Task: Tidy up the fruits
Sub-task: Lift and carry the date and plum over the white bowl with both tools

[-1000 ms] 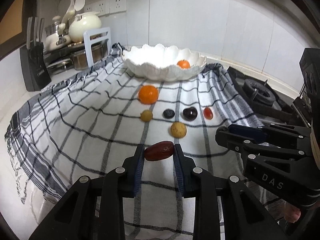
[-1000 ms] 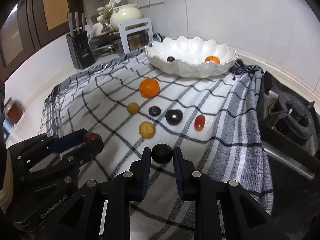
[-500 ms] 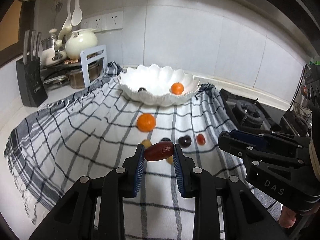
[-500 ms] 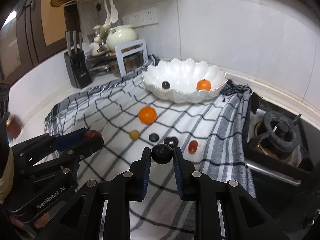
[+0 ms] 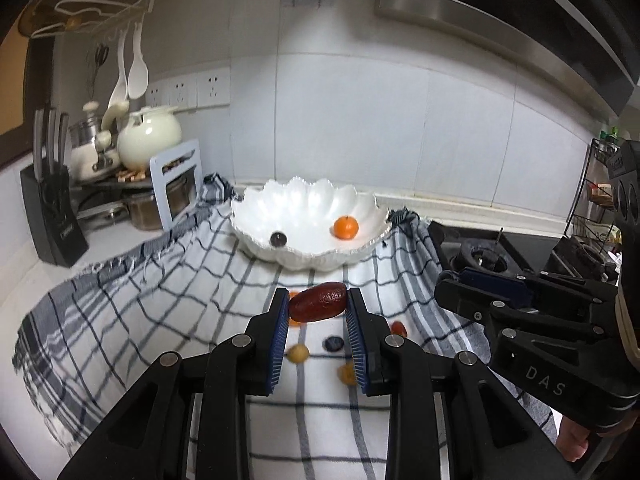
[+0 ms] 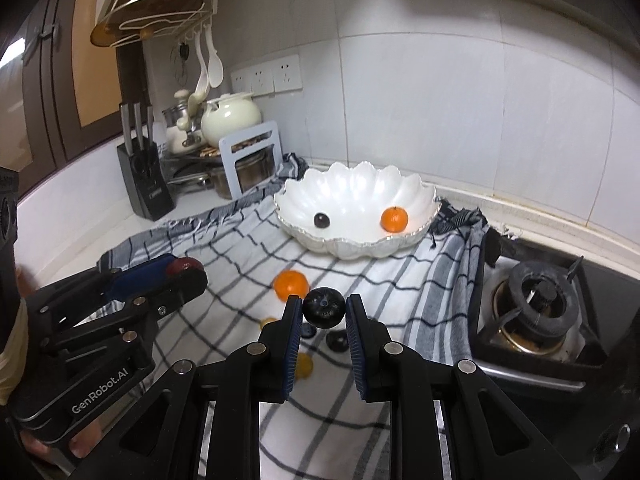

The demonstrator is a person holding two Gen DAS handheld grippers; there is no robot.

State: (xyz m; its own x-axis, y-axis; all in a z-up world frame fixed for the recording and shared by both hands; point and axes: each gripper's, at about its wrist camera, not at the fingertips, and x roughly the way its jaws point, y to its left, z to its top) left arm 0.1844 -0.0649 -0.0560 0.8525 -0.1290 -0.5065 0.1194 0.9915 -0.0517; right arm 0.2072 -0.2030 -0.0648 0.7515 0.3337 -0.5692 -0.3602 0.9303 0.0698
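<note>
Cloth (image 5: 168, 320) in a dark check covers the bench, with the scalloped white bowl (image 5: 308, 216) at its far edge. Left claw (image 5: 318, 312) is clamped on a red-brown date (image 5: 318, 307), right claw (image 6: 323, 307) on a round dark fruit (image 6: 323, 306), both short of the bowl. Either smooth fruit could squirt from its narrow pinch and roll among the loose fruits below.

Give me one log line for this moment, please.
left gripper: shut on date | right gripper: shut on dark fruit | bowl: orange, one dark fruit

Dim indoor light, fisheye warp, dark corners
</note>
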